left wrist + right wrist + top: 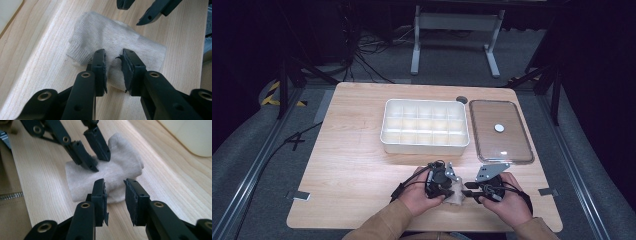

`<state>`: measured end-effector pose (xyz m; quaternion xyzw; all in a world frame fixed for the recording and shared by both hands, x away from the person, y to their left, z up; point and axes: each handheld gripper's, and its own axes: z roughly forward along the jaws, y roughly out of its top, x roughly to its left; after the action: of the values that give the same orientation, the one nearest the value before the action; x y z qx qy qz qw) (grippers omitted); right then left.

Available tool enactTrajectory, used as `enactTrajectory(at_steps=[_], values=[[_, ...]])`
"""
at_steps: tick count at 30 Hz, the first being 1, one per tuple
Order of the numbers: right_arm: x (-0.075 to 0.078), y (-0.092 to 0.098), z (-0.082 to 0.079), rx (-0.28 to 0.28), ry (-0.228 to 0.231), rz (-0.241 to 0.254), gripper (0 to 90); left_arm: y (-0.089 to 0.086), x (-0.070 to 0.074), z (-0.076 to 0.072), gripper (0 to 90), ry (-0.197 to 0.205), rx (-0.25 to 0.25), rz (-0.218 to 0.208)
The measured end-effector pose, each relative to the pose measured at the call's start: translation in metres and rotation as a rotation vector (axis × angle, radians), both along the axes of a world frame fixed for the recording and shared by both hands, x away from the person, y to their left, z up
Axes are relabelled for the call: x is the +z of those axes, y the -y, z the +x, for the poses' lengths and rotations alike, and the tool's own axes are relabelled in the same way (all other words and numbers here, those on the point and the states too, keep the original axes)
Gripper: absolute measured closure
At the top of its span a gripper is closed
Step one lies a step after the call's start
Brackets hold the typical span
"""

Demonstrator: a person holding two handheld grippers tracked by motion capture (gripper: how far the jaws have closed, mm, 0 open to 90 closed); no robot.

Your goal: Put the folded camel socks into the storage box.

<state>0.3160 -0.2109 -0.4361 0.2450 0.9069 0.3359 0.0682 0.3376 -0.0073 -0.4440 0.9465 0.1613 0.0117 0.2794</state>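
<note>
A small folded beige knit cloth (457,197) lies on the wooden table (352,165) near its front edge, between my two grippers. In the left gripper view the cloth (112,37) lies under and between the tips of my left gripper (113,58), whose jaws stand apart without pinching it. My left gripper (448,190) comes in from the left and my right gripper (468,189) from the right. In the right gripper view the cloth (117,167) has its near edge in the gap of my right gripper (115,186), which is open. The left gripper (98,161) rests its tips on the cloth's top there.
A white divided tray (384,136) stands empty at the table's middle. Beside it on the right lies a clear lid (492,145) with a white knob (499,128). A round cable hole (461,99) sits behind them. The front table edge is close under my hands.
</note>
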Motion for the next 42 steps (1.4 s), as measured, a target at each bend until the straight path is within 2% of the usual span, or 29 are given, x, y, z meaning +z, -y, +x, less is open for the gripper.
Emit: enactTrajectory(at_steps=[9, 14, 18, 20, 22, 27, 30, 31, 33, 36, 42], values=[[0.002, -0.001, 0.004, -0.005, 0.024, -0.004, 73.7, 0.005, -0.002, 0.002, 72.6, -0.005, 0.017, -0.021], [-0.006, -0.007, 0.005, 0.011, 0.001, -0.028, 74.4, 0.005, -0.001, 0.001, 71.8, 0.008, 0.017, -0.029], [-0.013, -0.009, 0.006, 0.019, 0.001, -0.073, 75.4, 0.0, 0.004, -0.001, 69.7, 0.014, 0.017, -0.046], [-0.014, -0.009, 0.007, 0.017, -0.002, -0.077, 75.4, -0.005, 0.007, -0.002, 69.4, 0.011, 0.025, -0.04], [-0.014, -0.009, 0.007, 0.021, -0.003, -0.085, 75.4, -0.012, 0.01, -0.001, 69.1, 0.016, 0.034, -0.052], [-0.015, -0.009, 0.008, 0.02, 0.002, -0.097, 75.3, -0.041, 0.018, -0.001, 68.2, 0.02, 0.075, -0.06], [-0.015, -0.009, 0.009, 0.027, 0.0, -0.097, 75.2, -0.051, 0.016, 0.001, 68.3, -0.011, 0.071, -0.068], [-0.015, -0.01, 0.009, 0.024, -0.001, -0.097, 75.1, -0.05, 0.012, -0.001, 68.8, -0.026, 0.061, -0.063], [-0.015, -0.011, 0.01, 0.027, 0.0, -0.1, 75.2, -0.044, 0.007, -0.004, 71.4, -0.03, 0.028, -0.035], [-0.015, -0.012, 0.01, 0.031, 0.004, -0.102, 75.2, -0.029, -0.002, -0.008, 75.9, -0.038, -0.012, 0.021], [-0.015, -0.013, 0.01, 0.027, 0.006, -0.109, 75.2, -0.019, -0.008, -0.01, 76.7, -0.039, -0.018, 0.019]])
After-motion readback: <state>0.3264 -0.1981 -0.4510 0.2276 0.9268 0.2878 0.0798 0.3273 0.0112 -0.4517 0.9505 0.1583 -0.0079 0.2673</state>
